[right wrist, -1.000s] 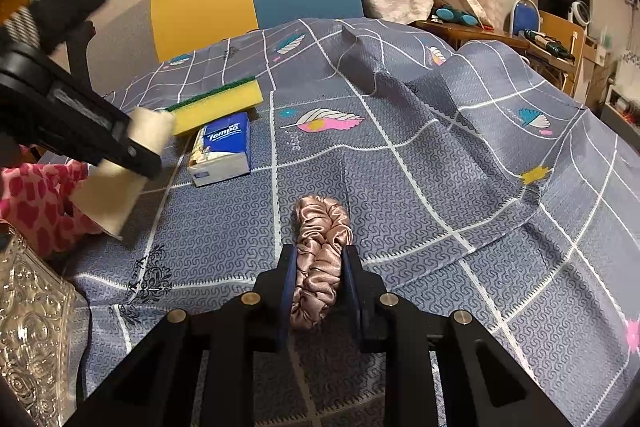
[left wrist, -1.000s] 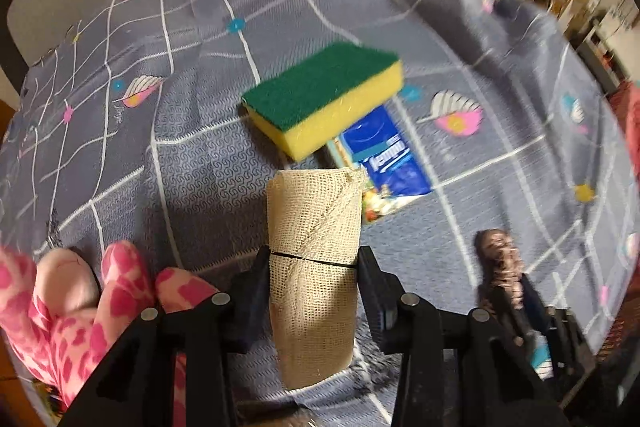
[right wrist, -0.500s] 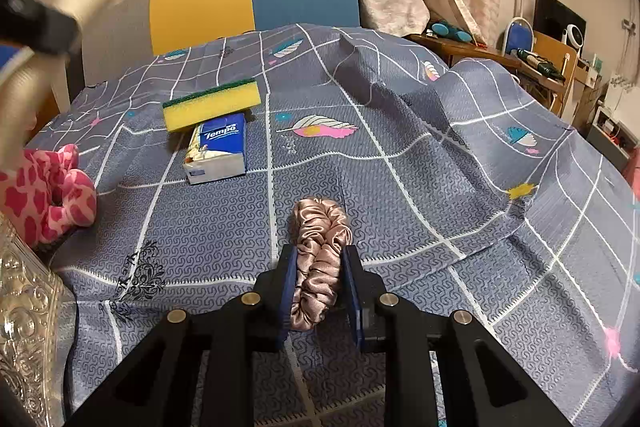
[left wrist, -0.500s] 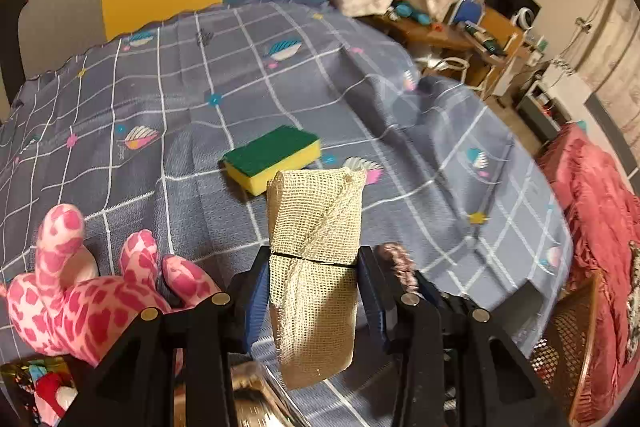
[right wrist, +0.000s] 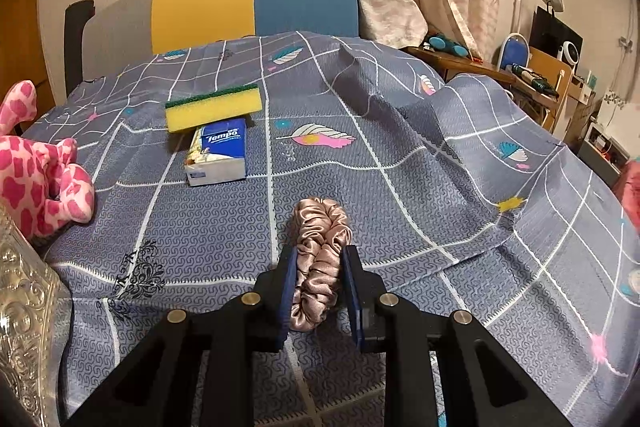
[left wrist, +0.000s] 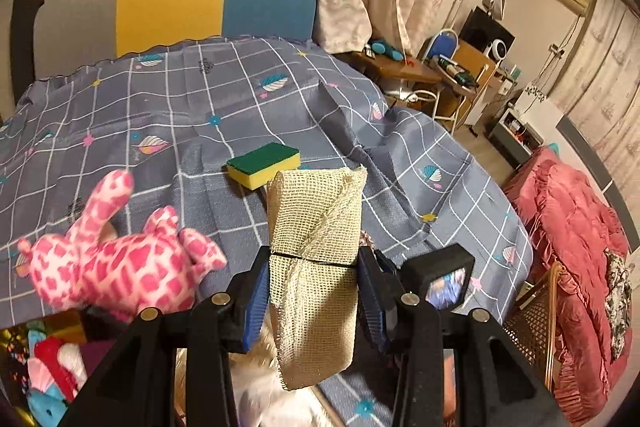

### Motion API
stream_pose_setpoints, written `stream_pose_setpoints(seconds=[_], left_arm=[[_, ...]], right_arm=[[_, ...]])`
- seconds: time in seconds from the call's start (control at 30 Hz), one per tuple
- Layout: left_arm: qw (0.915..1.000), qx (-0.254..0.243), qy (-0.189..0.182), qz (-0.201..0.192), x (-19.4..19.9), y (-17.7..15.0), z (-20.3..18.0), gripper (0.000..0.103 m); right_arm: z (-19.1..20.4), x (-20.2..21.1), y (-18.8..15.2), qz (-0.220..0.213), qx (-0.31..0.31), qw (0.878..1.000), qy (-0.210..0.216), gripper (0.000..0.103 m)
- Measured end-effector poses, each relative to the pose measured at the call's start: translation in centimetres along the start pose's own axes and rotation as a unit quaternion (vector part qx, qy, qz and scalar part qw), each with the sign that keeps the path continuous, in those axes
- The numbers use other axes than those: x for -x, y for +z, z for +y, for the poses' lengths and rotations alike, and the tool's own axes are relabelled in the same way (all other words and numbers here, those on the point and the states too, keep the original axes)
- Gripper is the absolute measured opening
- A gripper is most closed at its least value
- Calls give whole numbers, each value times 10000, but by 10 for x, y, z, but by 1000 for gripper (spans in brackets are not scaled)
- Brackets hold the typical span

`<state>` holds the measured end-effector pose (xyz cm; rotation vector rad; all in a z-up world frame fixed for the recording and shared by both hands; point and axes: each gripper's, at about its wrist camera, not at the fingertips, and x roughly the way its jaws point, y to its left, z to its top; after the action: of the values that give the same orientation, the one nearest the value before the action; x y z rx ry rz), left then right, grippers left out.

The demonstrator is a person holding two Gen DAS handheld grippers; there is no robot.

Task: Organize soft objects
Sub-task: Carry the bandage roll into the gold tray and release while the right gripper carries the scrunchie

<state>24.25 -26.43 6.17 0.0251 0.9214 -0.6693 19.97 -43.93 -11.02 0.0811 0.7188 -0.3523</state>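
Observation:
My left gripper is shut on a beige mesh cloth roll and holds it up above the near edge of the bed. My right gripper is shut on a pink satin scrunchie just over the grey-blue patterned bedspread. A pink spotted plush toy lies at the left and also shows in the right wrist view. A yellow-green sponge lies behind a blue tissue pack. The sponge also shows in the left wrist view.
An embossed silver container stands at the near left; small toys show at the lower left of the left wrist view. A wicker basket and a red quilt are at the right. A yellow and blue headboard is behind.
My left gripper has risen and pulled back with the cloth roll, so the bed looks farther away and the plush toy is more in view. My right gripper has hardly moved.

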Motion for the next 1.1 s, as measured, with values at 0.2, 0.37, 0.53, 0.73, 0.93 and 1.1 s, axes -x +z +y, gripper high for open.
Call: stream_pose_setpoints(seconds=[0.2,0.37,0.53,0.73,0.93,1.1], left_arm=[[9996,196,76,-210,38,-32,23,42],[9975,521,307,-353,70,-63,57,42],[9937,856,607,-405,95,-99,96,42],[9869,1355,855,-165,107,-158,145,42],[9832,1492,1034,166,105,-209,169,42],[9805,1625,1022,412,94,-237,183,42]], right_arm=[[5,4,0,-80,117,9999,-48,23],[6,7,0,-152,155,9997,-56,23],[3,16,0,-348,78,9994,-14,23],[-1,34,2,-560,82,9984,61,23],[-10,59,1,-670,178,9976,0,23],[-16,95,5,-861,-34,9962,131,23]])
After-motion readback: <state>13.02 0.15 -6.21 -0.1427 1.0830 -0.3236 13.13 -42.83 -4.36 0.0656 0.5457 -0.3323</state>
